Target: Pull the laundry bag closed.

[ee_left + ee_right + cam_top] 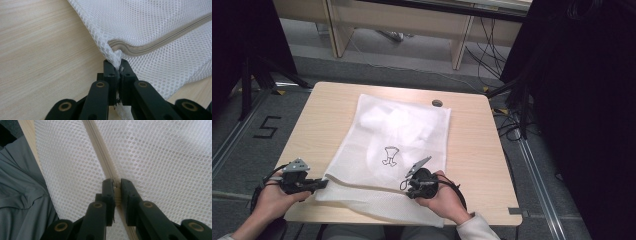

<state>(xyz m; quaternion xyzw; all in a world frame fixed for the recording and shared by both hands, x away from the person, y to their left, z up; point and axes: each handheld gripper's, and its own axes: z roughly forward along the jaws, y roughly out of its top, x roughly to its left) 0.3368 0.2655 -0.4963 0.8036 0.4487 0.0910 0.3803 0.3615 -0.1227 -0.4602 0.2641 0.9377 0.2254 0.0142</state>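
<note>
A white mesh bag [397,135] lies flat on the wooden table [472,145], with white cloth inside and a small black drawing [389,156] showing through. Its front edge hangs over the table's near side. My left gripper [323,183] is shut on the bag's near left corner [113,53], right where the beige zipper [160,41] ends; the jaws [119,67] pinch the mesh. My right gripper [409,186] sits on the bag's front part, its jaws [117,183] shut on the zipper line [100,150], with a small piece caught between them.
A small round dark grommet [437,103] sits near the table's far edge. Black curtains flank the table, cables [512,120] lie on the floor at right, and a taped "5" [266,127] at left. The person's grey clothing [20,195] is just below the near table edge.
</note>
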